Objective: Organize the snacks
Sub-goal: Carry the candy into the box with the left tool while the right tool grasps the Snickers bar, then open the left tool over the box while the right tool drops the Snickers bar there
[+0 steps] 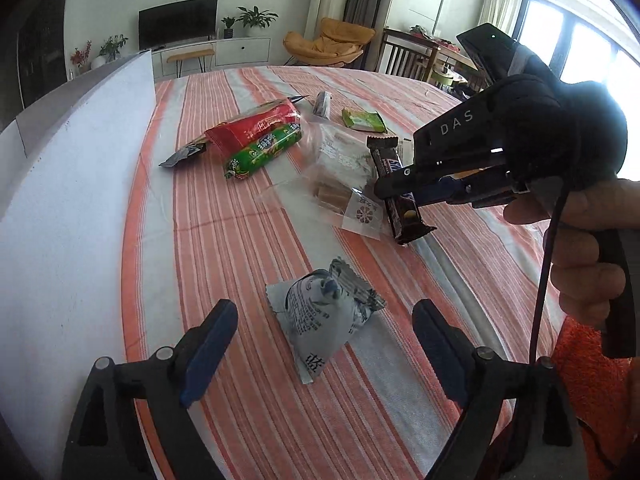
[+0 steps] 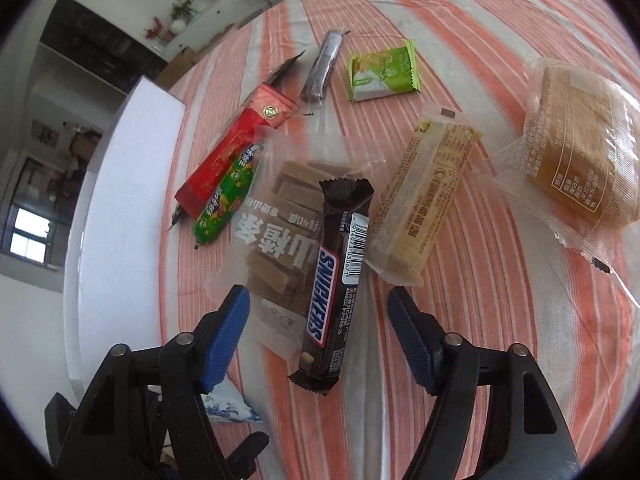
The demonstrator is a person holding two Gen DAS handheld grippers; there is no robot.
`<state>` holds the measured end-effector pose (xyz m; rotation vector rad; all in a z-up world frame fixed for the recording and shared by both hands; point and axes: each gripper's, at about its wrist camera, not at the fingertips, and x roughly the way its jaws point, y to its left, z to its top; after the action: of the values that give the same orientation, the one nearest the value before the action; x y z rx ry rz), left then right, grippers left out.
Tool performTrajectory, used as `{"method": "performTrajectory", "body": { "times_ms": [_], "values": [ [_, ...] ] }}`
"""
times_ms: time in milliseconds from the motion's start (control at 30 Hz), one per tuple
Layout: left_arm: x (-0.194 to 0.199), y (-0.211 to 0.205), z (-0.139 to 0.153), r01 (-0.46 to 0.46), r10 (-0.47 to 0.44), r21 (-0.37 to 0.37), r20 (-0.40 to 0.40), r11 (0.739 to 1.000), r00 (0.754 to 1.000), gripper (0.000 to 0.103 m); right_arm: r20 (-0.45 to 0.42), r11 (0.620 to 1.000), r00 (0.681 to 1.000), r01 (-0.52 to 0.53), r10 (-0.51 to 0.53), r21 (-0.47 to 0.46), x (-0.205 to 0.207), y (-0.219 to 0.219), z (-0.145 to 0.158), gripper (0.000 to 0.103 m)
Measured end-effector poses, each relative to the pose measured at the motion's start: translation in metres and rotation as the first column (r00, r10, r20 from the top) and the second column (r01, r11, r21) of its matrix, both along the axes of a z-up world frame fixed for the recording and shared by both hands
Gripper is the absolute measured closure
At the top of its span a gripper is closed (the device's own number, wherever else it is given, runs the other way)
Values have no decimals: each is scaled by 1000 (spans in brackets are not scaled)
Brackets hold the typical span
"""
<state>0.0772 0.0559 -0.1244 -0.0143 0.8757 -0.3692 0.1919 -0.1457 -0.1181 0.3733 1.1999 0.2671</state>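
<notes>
Snacks lie on a striped orange cloth. My right gripper (image 2: 318, 316) is open, its jaws on either side of a brown Snickers bar (image 2: 340, 264) that lies over a clear bag of brown hawthorn strips (image 2: 280, 232). In the left wrist view the right gripper (image 1: 394, 186) hovers over the same bar (image 1: 400, 204). My left gripper (image 1: 324, 328) is open, its jaws on either side of a grey-blue pouch (image 1: 324, 312) on the cloth. A red packet (image 2: 236, 148), a green sausage (image 2: 224, 204), a green packet (image 2: 380, 72) and two clear-wrapped cakes (image 2: 424, 204) (image 2: 580, 148) lie around.
A white box wall (image 1: 68, 200) stands along the left of the table, also in the right wrist view (image 2: 120, 208). A thin dark stick packet (image 2: 324, 68) lies at the far side. A room with a TV, chairs and windows lies beyond the table.
</notes>
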Motion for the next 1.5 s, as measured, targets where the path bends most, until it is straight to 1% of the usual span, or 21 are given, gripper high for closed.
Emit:
{"method": "performTrajectory", "body": {
  "times_ms": [33,67,167,233,267,300,333,400,467,567,767,867,933,1000,1067,1167,1267,1367,1400,1433,1500],
  "values": [
    [-2,1,0,12,-12,7,6,1000,1000,12,-4,1000,1000,11,-11,14,-1,-2,-2,82],
    [-4,-1,-1,28,-28,22,4,999,1000,12,-9,1000,1000,18,-17,25,-2,-5,-2,83],
    [-6,-11,-7,54,-56,95,17,994,998,12,0,999,1000,29,-29,40,-13,-16,3,85],
    [-2,-20,-11,78,-79,132,-3,988,997,12,11,997,999,36,-37,65,-22,-22,8,85],
    [0,-24,-12,70,-72,155,8,986,997,20,15,996,999,38,-39,78,-25,-24,11,85],
    [0,-24,-9,65,-69,142,21,988,997,50,18,995,999,38,-40,91,-29,-27,14,85],
    [2,-22,-7,45,-49,130,31,991,998,51,22,994,999,38,-41,105,-33,-29,16,85],
    [7,-16,-2,23,-25,76,28,997,999,58,31,990,998,41,-45,135,-42,-33,21,85],
    [8,-10,2,7,-7,10,6,1000,1000,59,39,985,998,48,-56,168,-53,-39,25,85],
    [1,-4,16,2,-2,-87,9,996,1000,59,42,977,996,69,-79,201,-68,-51,26,85],
    [-15,12,74,22,-16,-245,27,969,1000,59,32,983,994,94,-100,156,-83,-65,24,85],
    [-23,45,110,-23,36,-318,36,948,999,59,63,982,996,56,-68,178,-86,-52,43,85],
    [-31,75,136,-78,105,-330,65,941,992,59,106,978,994,-1,-22,208,-88,-32,67,85],
    [-35,108,156,-156,196,-303,106,940,975,58,163,968,986,-83,45,238,-89,-2,95,85],
    [-37,142,168,-257,300,-261,139,931,944,58,227,952,966,-179,123,248,-89,36,125,85],
    [-35,190,166,-413,442,-191,150,891,884,58,284,911,927,-319,244,261,-87,99,155,85],
    [-33,224,147,-521,536,-129,141,844,832,58,297,873,892,-418,341,251,-83,156,162,85],
    [-33,241,124,-581,582,-52,126,812,803,56,288,857,871,-465,398,223,-79,196,149,85],
    [-33,243,116,-594,593,-26,115,804,797,52,282,857,867,-473,411,206,-78,206,144,84],
    [-34,248,110,-604,602,-6,101,797,792,49,275,864,865,-473,419,173,-77,214,139,78],
    [-35,246,99,-609,607,3,83,793,790,30,263,871,867,-469,422,147,-75,220,129,57]
  ]
}}
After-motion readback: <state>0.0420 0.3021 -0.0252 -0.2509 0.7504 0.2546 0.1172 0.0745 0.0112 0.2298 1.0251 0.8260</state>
